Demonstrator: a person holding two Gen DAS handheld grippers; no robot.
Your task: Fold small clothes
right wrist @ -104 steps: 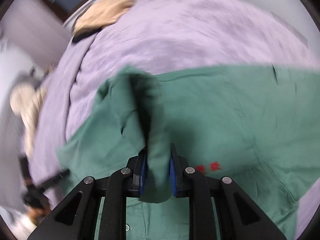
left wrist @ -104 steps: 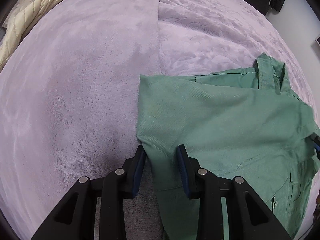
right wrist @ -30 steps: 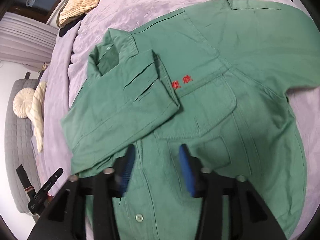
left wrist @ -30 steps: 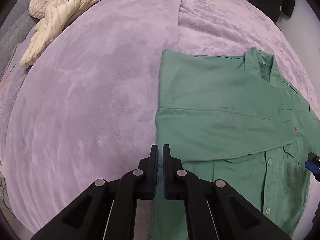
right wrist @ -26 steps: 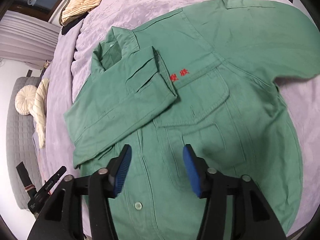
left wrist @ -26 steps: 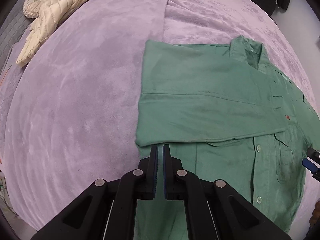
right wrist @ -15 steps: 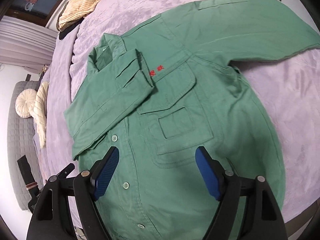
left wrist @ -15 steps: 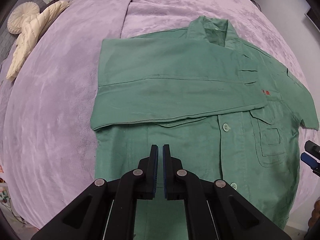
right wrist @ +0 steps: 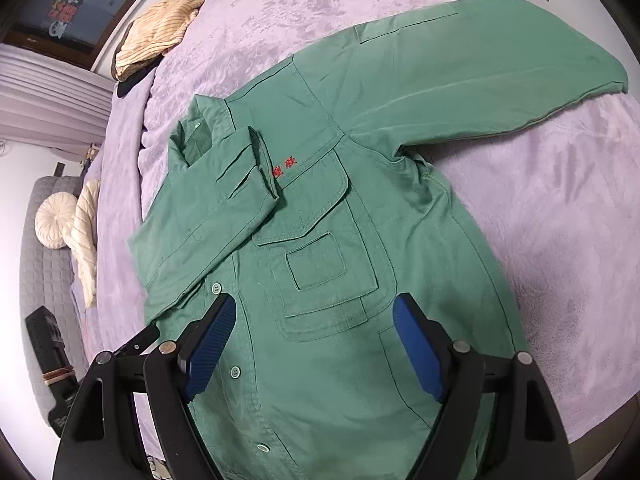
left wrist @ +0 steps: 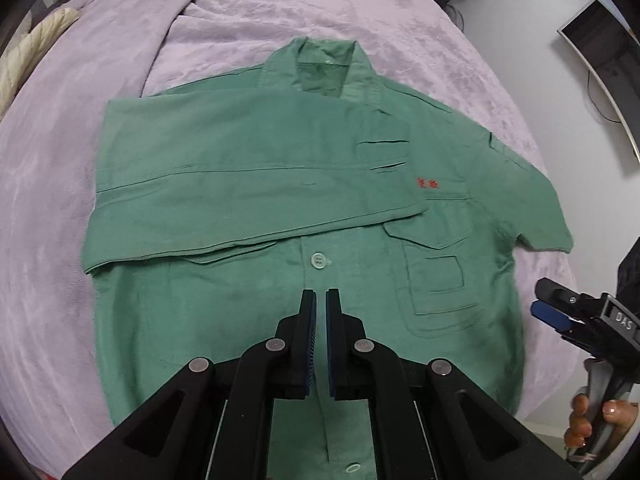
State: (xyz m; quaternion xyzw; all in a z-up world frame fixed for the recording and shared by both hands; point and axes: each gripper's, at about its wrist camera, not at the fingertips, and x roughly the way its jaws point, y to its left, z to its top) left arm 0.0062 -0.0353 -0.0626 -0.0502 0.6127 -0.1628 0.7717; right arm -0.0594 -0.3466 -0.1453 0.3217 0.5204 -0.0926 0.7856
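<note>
A green button-up shirt point(left wrist: 248, 304) lies front-up on a purple blanket point(left wrist: 48, 240); it also shows in the right wrist view point(right wrist: 320, 360). One long sleeve point(left wrist: 248, 184) is folded across the chest. The other sleeve point(right wrist: 460, 64) stretches out flat to the right. My left gripper point(left wrist: 321, 296) is shut and empty, above the shirt's button placket. My right gripper point(right wrist: 314, 312) is wide open and empty, above the chest pocket point(right wrist: 316, 264). The right gripper also shows at the edge of the left wrist view point(left wrist: 552, 304).
A beige knitted garment point(right wrist: 156, 36) lies at the far end of the bed. A cream quilted jacket point(right wrist: 86, 240) and a round cushion point(right wrist: 54, 220) lie at the left side. A monitor point(left wrist: 600, 48) stands by the wall on the right.
The right gripper let go of the folded sleeve and opened wide. The left gripper shut. Both pulled back and swung over the shirt's lower front.
</note>
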